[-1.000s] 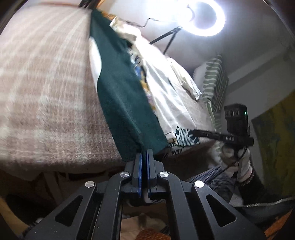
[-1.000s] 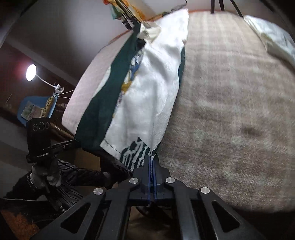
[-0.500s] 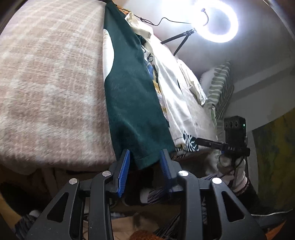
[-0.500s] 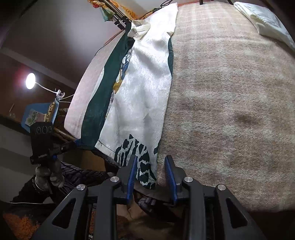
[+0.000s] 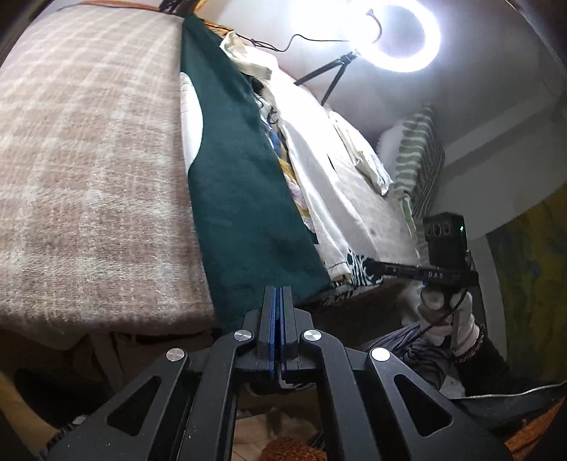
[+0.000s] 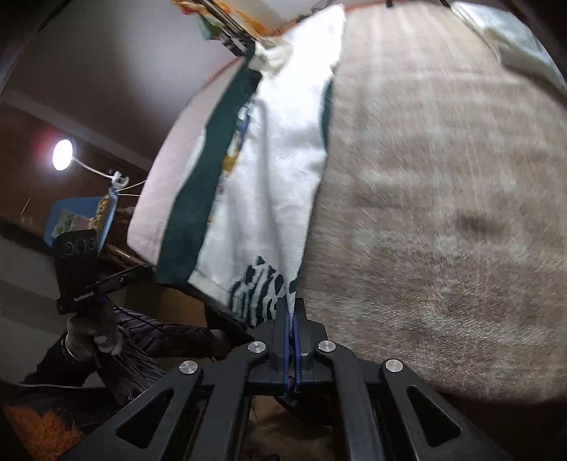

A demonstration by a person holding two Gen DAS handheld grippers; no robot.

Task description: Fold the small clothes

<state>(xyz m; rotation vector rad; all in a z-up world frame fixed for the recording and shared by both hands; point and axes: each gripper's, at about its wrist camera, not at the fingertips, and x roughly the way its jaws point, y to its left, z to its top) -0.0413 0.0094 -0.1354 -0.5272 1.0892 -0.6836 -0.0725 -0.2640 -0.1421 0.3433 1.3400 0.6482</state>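
Surface: bed covered by a beige plaid blanket (image 5: 88, 170), blurred on the right wrist view (image 6: 443, 177).
Garment: small piece of clothing lying lengthwise on the blanket, folded into a long strip that reaches the near edge of the bed.
Garment, left side: dark green panel (image 5: 241, 198) on top, running from the far end down to the bed edge; white patch showing at its left border.
Garment, right side: white panel (image 6: 269, 184) with a black-and-white zebra-like print (image 6: 260, 287) at the near hem; narrow green edge visible along both sides of the white.
Left hand-held gripper (image 5: 277, 294): fingers pressed together, clamped on the near hem of the green panel at the bed edge.
Right hand-held gripper (image 6: 291, 312): fingers together, pinching the near corner of the white panel just right of the print; thin fabric visible between the blue pads.
Hands: gloved right hand (image 5: 443, 312) gripping its handle, seen from the left wrist; gloved left hand (image 6: 92, 337) likewise from the right wrist.
Spacing: the two grippers at opposite near corners of the strip, apart.
Beyond the garment: pale crumpled clothes (image 5: 361, 156) further along the bed, striped green pillow (image 5: 421, 156) at the wall.
Lighting: ring light (image 5: 400, 32) on a stand; small lamp (image 6: 63, 154) on the other side.
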